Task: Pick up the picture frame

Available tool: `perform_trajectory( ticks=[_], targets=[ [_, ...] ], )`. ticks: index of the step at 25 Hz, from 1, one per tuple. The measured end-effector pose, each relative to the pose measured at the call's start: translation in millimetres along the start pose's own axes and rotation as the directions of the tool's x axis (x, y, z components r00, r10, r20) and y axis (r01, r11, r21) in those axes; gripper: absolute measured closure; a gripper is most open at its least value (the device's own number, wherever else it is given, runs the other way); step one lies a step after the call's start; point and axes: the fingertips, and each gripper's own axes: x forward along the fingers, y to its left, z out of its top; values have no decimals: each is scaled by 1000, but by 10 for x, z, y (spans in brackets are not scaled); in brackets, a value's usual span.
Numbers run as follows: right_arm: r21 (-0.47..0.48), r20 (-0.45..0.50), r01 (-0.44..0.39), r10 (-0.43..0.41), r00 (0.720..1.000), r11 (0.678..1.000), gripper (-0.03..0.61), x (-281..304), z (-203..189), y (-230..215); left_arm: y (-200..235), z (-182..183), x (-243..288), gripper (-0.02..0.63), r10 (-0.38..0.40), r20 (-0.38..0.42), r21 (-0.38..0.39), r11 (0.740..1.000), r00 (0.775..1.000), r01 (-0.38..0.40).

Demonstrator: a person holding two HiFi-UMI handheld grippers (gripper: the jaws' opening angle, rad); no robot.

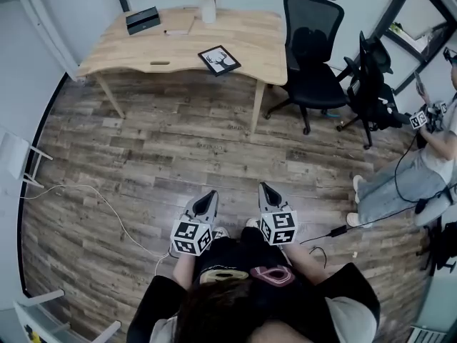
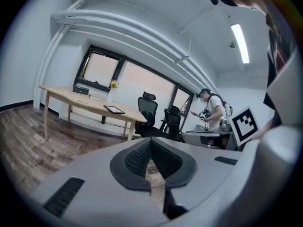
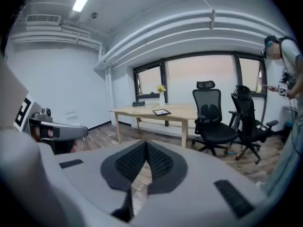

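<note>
The picture frame (image 1: pixel 219 59), black-edged with a white print, lies flat near the front right edge of the wooden desk (image 1: pixel 128 52). It is small in the left gripper view (image 2: pixel 114 109) and the right gripper view (image 3: pixel 161 112). My left gripper (image 1: pixel 211 194) and right gripper (image 1: pixel 264 186) are held side by side low in the head view, far from the desk, over the wooden floor. Both have their jaws together with nothing between them; the tips meet in the left gripper view (image 2: pixel 151 141) and the right gripper view (image 3: pixel 145 143).
On the desk stand a black box (image 1: pixel 143 20), a notebook (image 1: pixel 178 24) and a vase with yellow flowers (image 1: pixel 208 3). Two black office chairs (image 1: pixel 313 48) (image 1: pixel 371 84) stand right of the desk. A seated person (image 1: pixel 421 163) is at the right. A white cable (image 1: pixel 107 209) crosses the floor.
</note>
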Motion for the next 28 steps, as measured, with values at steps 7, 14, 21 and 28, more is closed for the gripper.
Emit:
perform_trajectory(
  ticks=[7,14,21,28],
  targets=[
    [38,2,10,-10,1000,999,568,19,-28,133,175,10,-71,595,-2,-7,-29,1000,1000,2],
    [28,21,4,-4,1000,1000,568,158,-13,54,122,-131,60,595,-66,-33,-86,994,997,63],
    [19,19,-40,40,999,999,568,605,139,-181,244,-96,384,595,-68,-17,-165,984,998,65],
    [4,26,-83,83,996,997,568,1126,489,-605,534,144,918,595,38,8,-246,969,999,-35]
  ],
)
